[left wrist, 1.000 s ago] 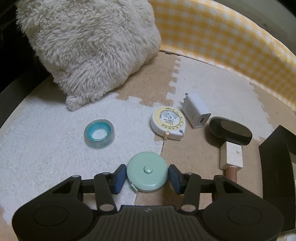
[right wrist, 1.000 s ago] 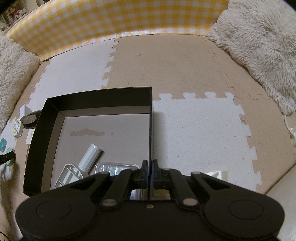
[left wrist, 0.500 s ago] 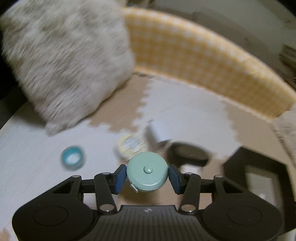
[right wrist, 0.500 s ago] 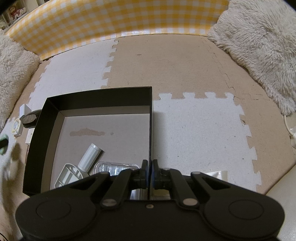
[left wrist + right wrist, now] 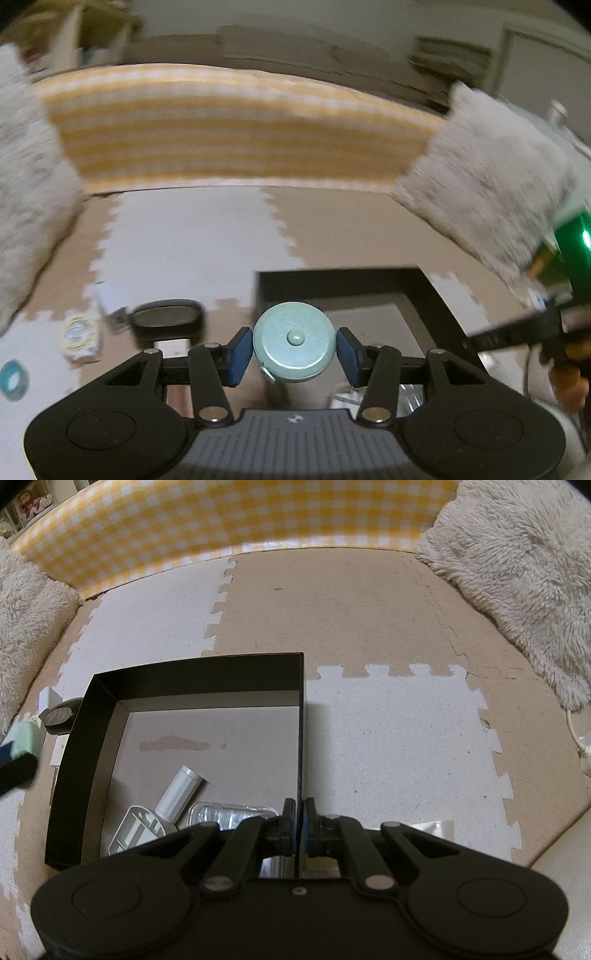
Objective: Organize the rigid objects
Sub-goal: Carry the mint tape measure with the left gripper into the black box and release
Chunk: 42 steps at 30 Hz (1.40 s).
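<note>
Carrying the mint-green tape measure point(image 5: 294, 346), the left gripper point(image 5: 294, 349) has its two blue pads closed against the disc's sides. One second ago the disc lay on the foam mat point(image 5: 388, 731) between the open pads; it is now lifted clear and has been swung rightward, so that it hangs over the left wall of the black box point(image 5: 92, 709). In the right wrist view the disc point(image 5: 26, 734) shows at the far left edge, still just outside that wall. This suggests that the pick is done and the transfer is under way; release remains.

The right gripper point(image 5: 299, 829) has not moved. Its jaws are closed on the box's right wall, apparently steadying the box.

Box contents sit in the near part: a white cylinder point(image 5: 179, 788), a white plastic frame point(image 5: 135, 829) and a clear plastic case point(image 5: 229, 814). The far half of the box floor is bare, giving ample room for the disc.

Remaining on the mat, left of the box: a black oval object point(image 5: 166, 317), a white charger point(image 5: 47, 698), a yellow-faced tape measure point(image 5: 79, 334) and a blue tape roll point(image 5: 13, 374).

Edge note: the disc must pass above the left wall's rim before descent. The left view is motion-blurred; clearance over the rim cannot be judged.
</note>
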Tool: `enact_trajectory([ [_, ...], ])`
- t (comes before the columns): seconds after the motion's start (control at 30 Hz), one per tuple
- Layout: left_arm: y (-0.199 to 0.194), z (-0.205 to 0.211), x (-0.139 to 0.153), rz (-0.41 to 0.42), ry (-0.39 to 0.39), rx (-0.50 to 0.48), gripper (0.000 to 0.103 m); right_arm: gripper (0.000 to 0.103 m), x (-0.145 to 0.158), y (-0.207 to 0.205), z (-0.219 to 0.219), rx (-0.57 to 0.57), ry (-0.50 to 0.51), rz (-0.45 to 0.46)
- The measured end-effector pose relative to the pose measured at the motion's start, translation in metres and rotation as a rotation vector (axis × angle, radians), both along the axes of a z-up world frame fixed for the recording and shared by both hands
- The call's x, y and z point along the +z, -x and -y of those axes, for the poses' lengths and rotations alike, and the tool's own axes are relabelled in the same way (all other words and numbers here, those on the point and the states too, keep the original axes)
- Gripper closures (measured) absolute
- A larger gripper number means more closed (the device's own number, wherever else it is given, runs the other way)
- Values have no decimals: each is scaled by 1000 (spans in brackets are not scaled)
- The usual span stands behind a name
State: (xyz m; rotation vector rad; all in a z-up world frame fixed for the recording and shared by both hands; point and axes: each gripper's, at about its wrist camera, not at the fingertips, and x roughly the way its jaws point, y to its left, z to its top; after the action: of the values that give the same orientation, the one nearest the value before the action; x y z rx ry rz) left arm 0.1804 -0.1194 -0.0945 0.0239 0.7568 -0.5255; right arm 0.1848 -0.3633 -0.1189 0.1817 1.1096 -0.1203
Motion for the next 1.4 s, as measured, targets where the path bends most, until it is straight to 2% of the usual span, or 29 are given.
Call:
enact_trajectory([
  [0.17, 5, 21, -15, 15, -78, -74, 52, 99, 0, 0, 1, 1, 0, -1],
  [0.3, 8, 29, -22, 65, -129, -108, 52, 99, 0, 0, 1, 1, 1, -1],
  [0.5, 6, 31, -31, 133, -162, -124, 52, 99, 0, -1, 0, 2, 4, -2],
  [0.6, 4, 30, -34, 123, -198, -114, 42, 99, 0, -1, 0, 3, 5, -2],
  [1.03, -2, 15, -33, -23, -126, -103, 35, 99, 0, -1, 0, 2, 4, -2],
  [1.33, 1, 16, -25, -23, -111, -112, 28, 99, 0, -1, 0, 3, 5, -3],
  [1.4, 2, 17, -23, -18, -108, -118, 21, 99, 0, -1, 0, 3, 5, -2],
])
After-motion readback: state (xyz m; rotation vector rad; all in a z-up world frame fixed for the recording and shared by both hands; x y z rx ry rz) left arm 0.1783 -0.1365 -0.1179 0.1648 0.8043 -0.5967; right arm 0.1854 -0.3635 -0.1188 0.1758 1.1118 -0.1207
